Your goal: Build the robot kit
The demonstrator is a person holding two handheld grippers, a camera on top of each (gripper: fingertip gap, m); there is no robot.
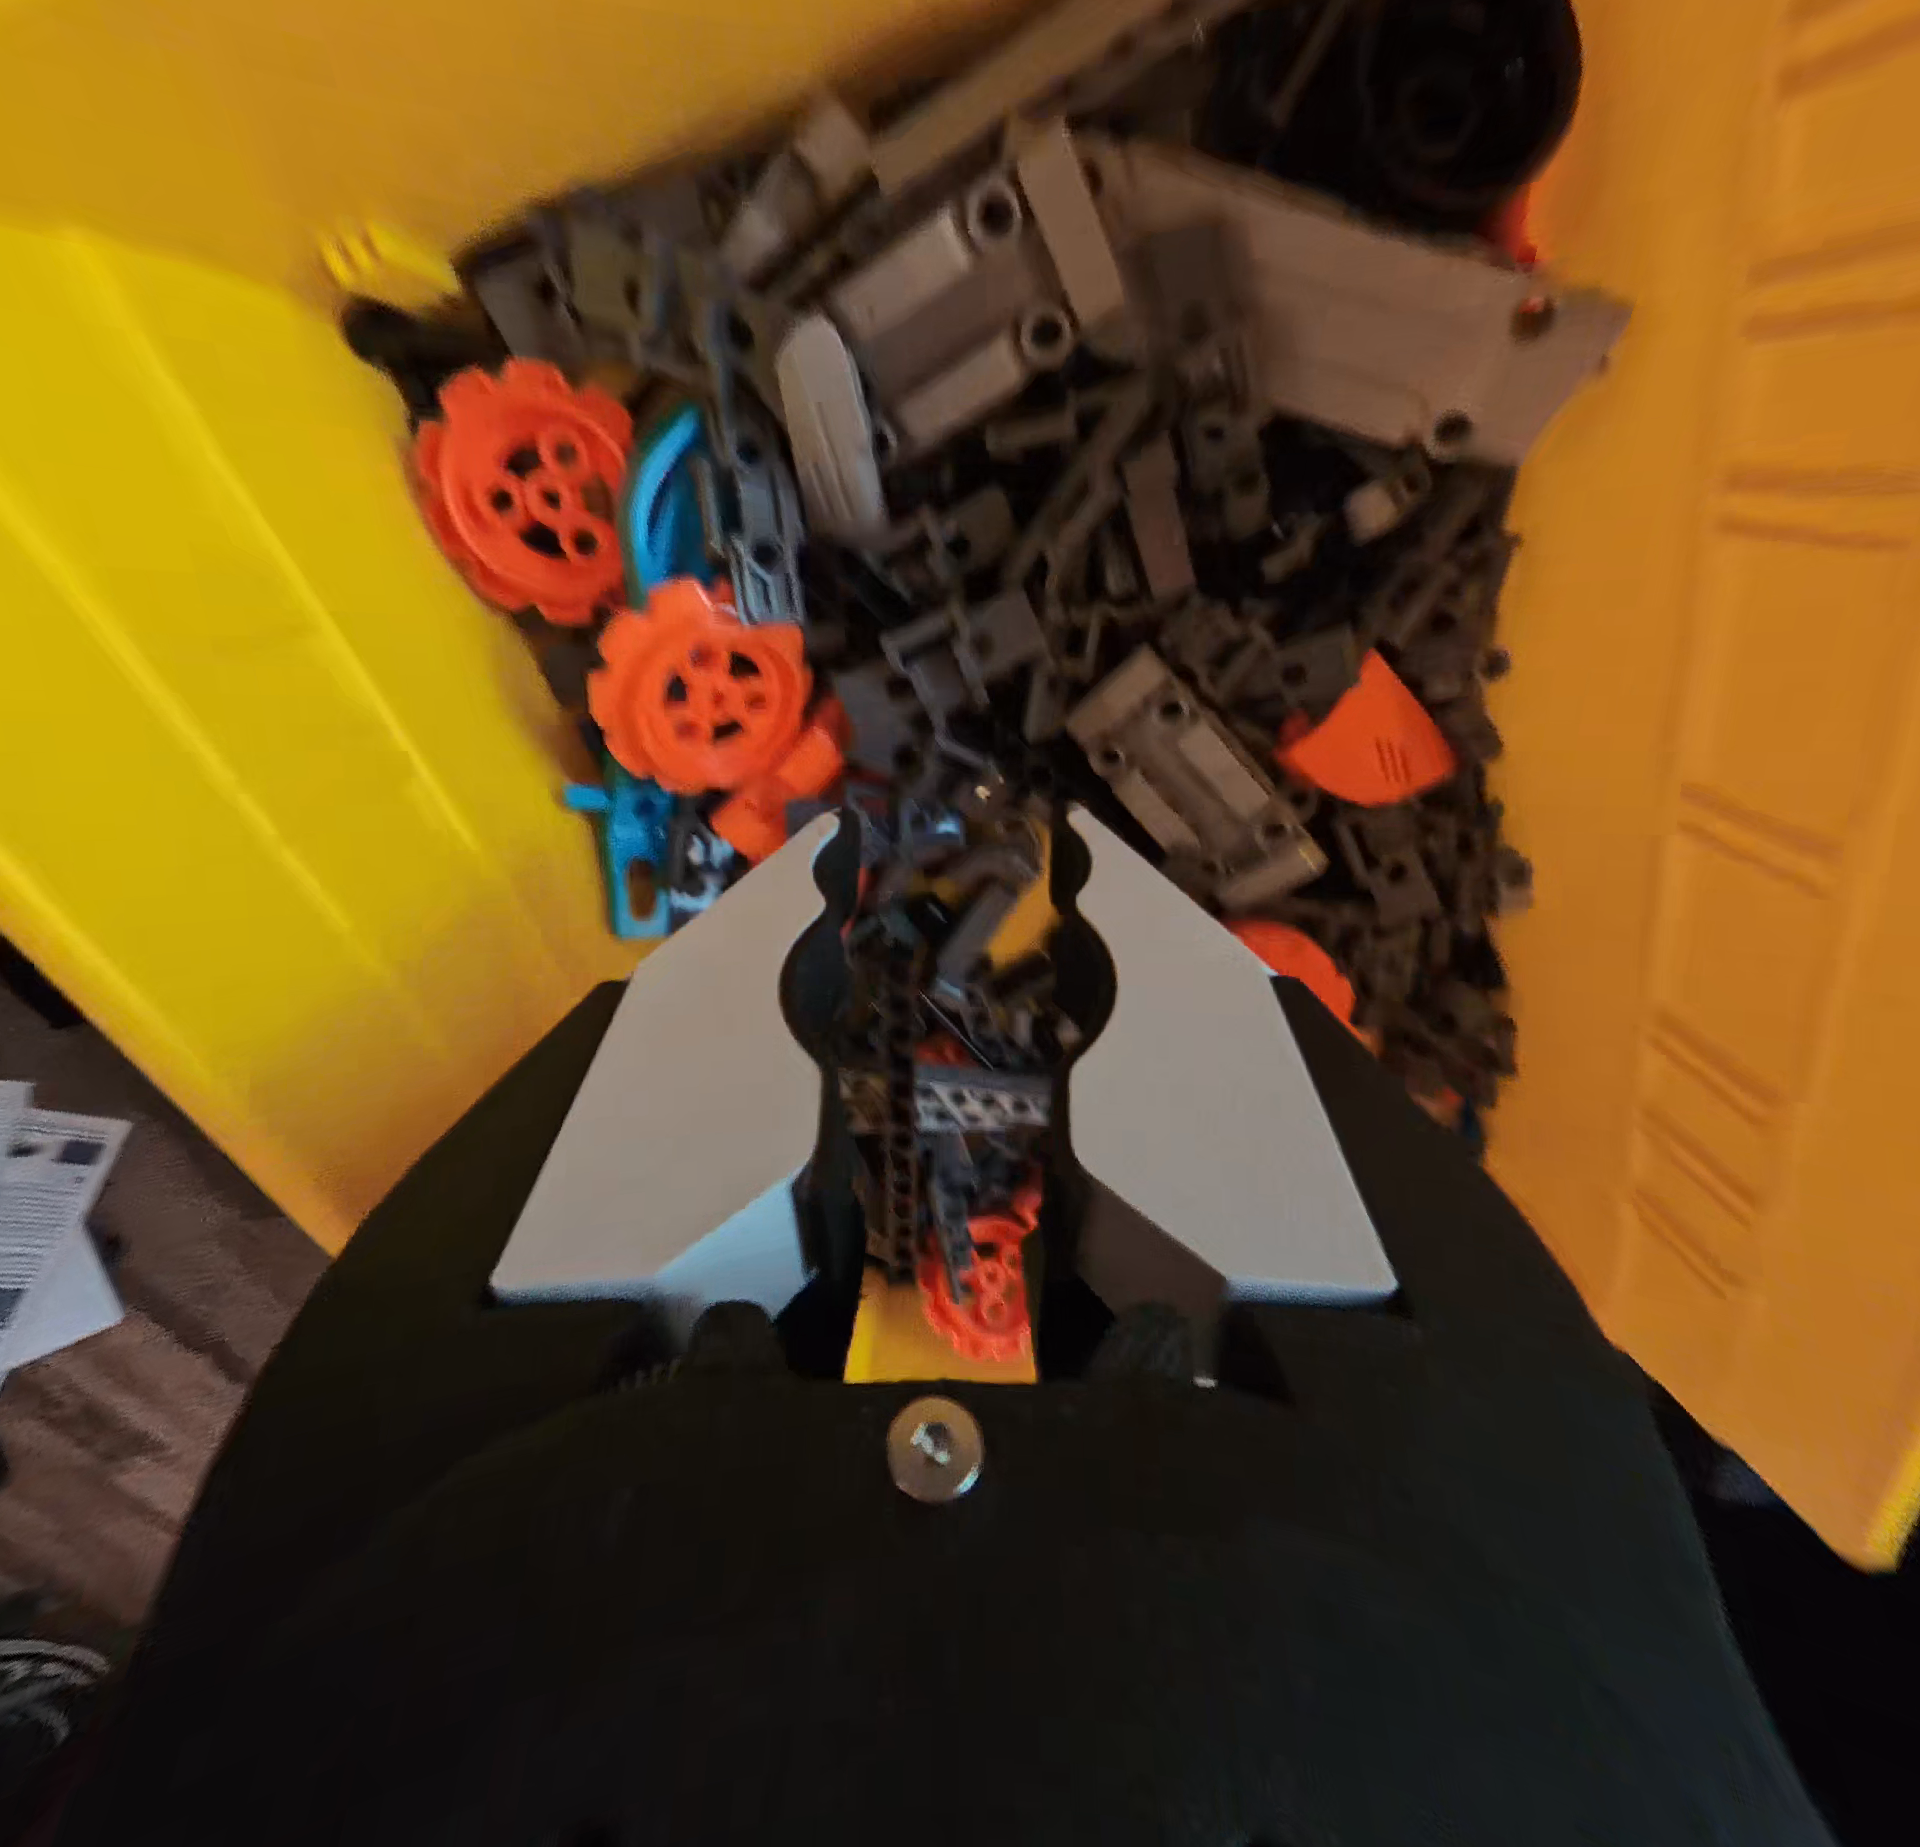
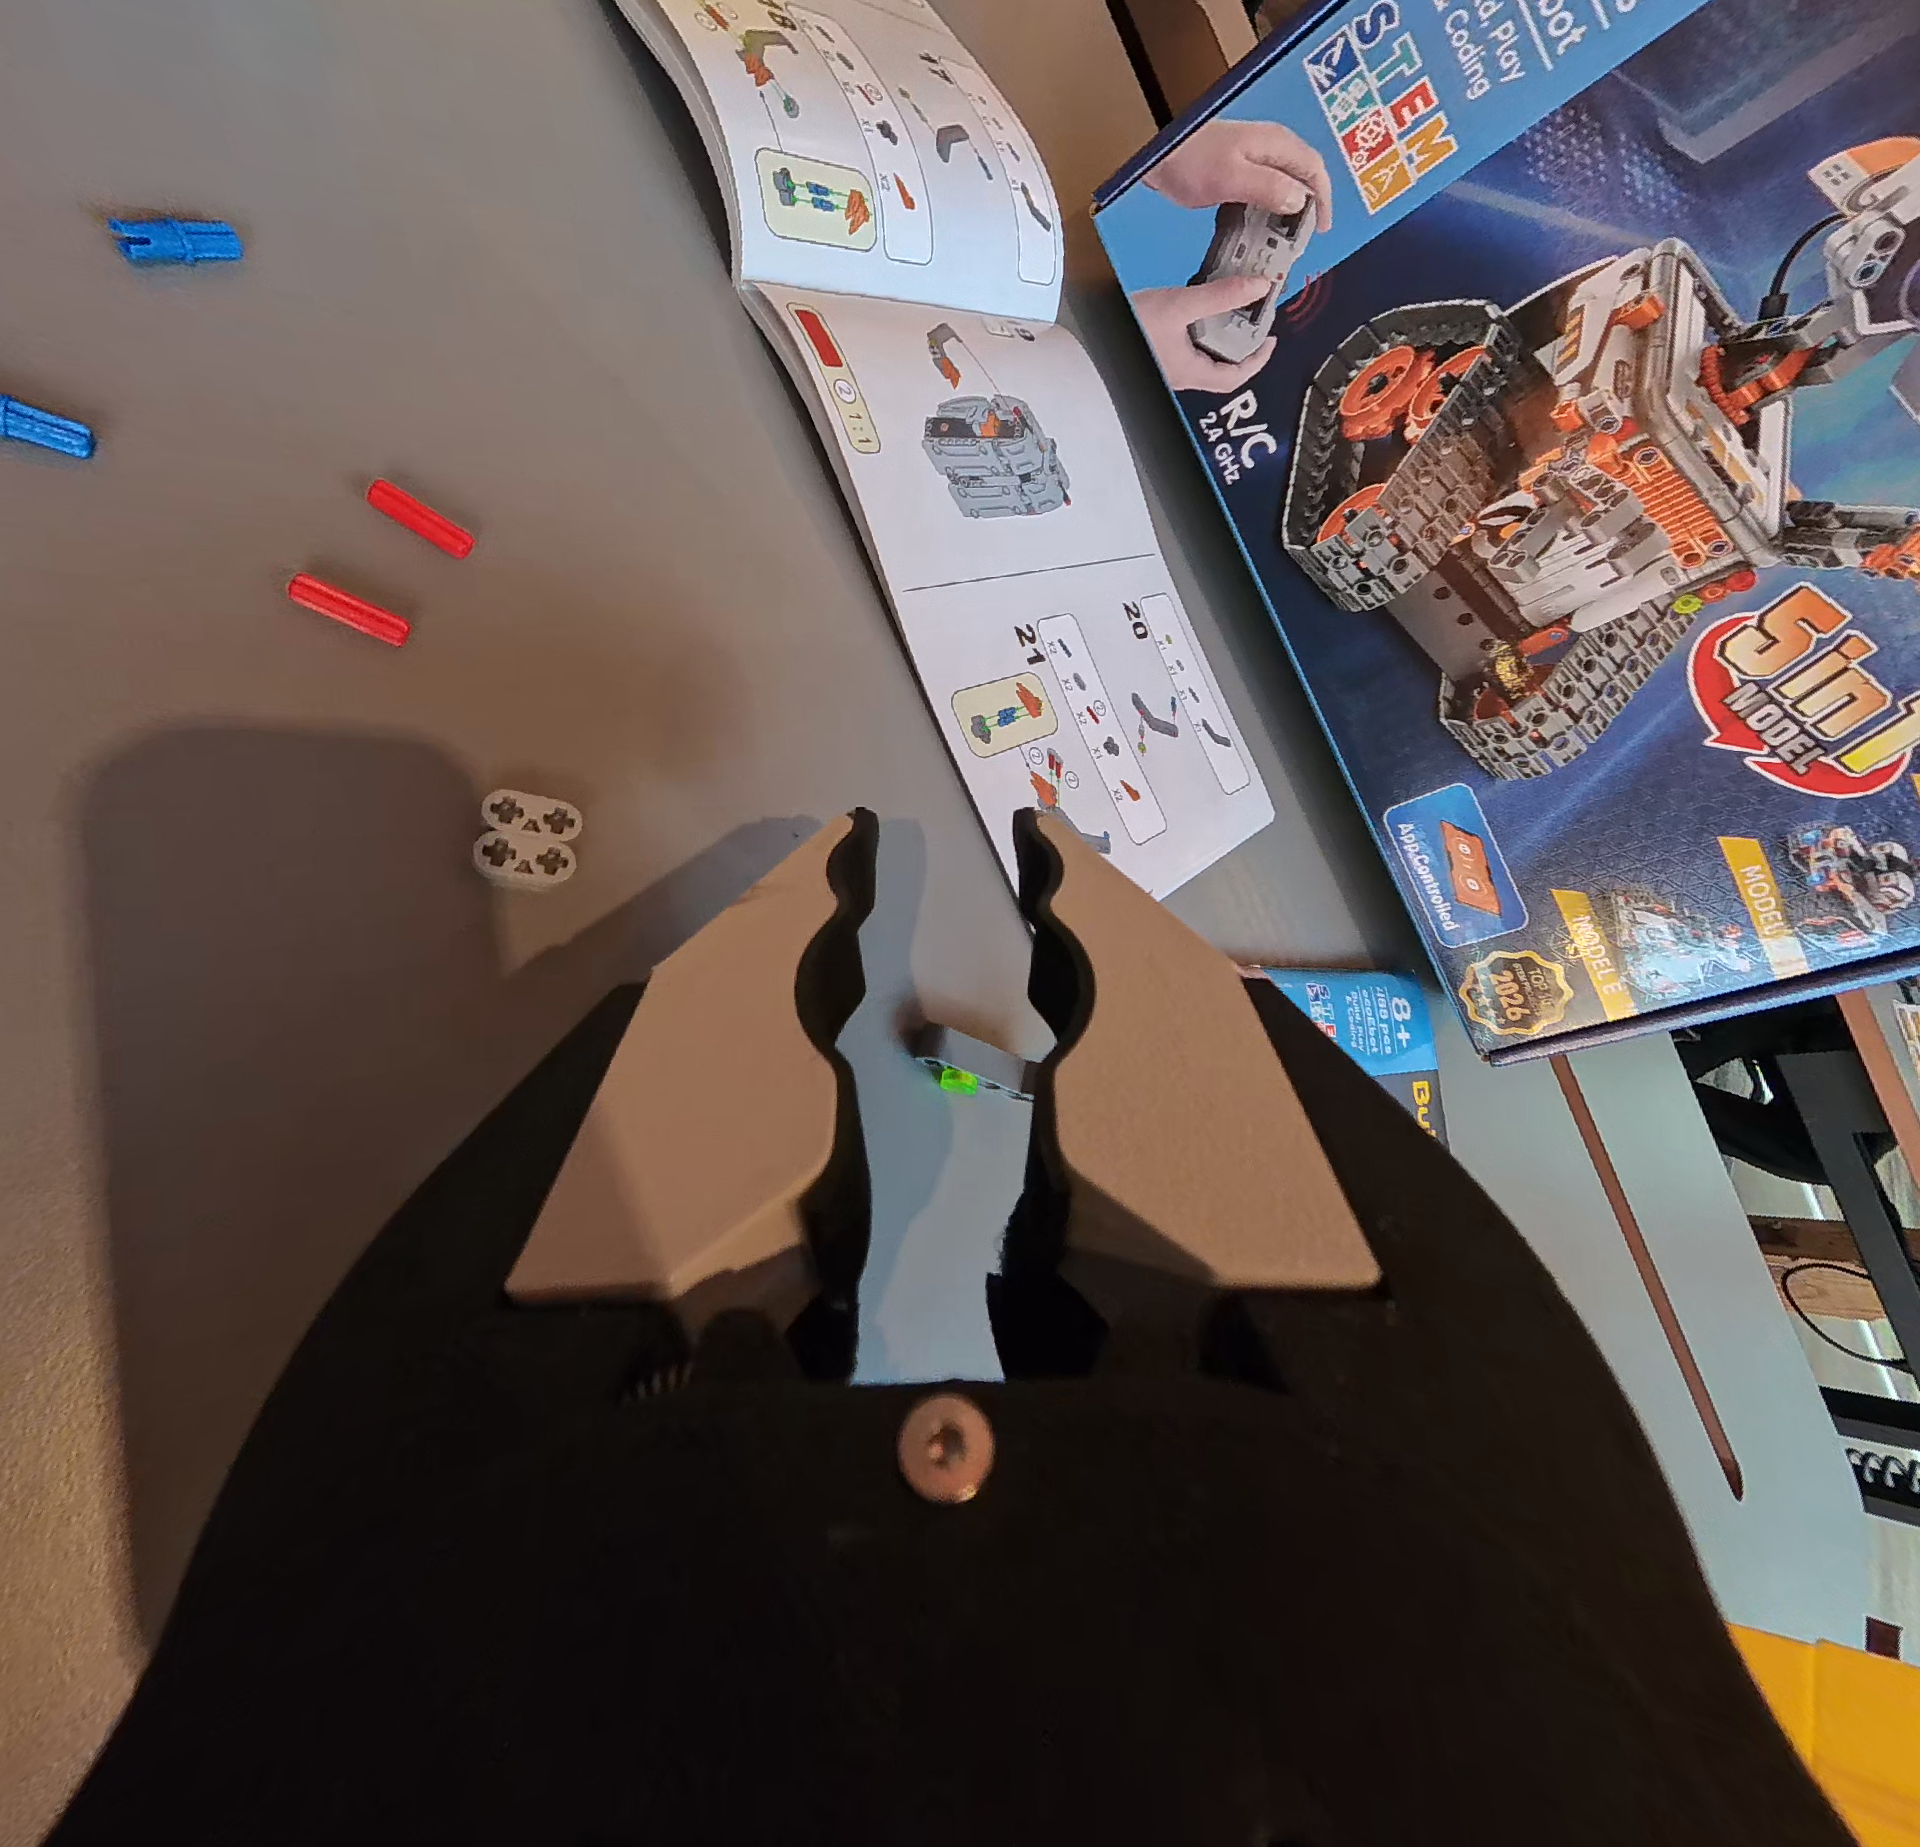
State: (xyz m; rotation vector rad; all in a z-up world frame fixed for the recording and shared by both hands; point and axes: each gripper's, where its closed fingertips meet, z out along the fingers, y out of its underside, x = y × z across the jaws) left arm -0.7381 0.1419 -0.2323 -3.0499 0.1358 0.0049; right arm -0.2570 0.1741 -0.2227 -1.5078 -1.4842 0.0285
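Observation:
In the left wrist view, my left gripper (image 1: pixel 954 826) is open and empty, low inside a yellow bin (image 1: pixel 208 602) just above a heap of grey and black building parts (image 1: pixel 1195 571). Two orange gears (image 1: pixel 525 488) (image 1: pixel 698 691) and a blue part (image 1: pixel 634 862) lie left of the fingertips. The view is blurred. In the right wrist view, my right gripper (image 2: pixel 945 823) is open over a grey table (image 2: pixel 312 966). A small grey piece with a green tip (image 2: pixel 966 1075) lies between the fingers, against the right one and not clamped.
On the table lie two red axles (image 2: pixel 420 517), two blue pins (image 2: pixel 175 239), two grey connectors (image 2: pixel 530 839), an open instruction booklet (image 2: pixel 997 447) and the blue kit box (image 2: pixel 1558 447). The bin also holds a black wheel (image 1: pixel 1455 72) and grey blocks (image 1: pixel 956 311). My right fingertips sit around 50 cm from my left ones.

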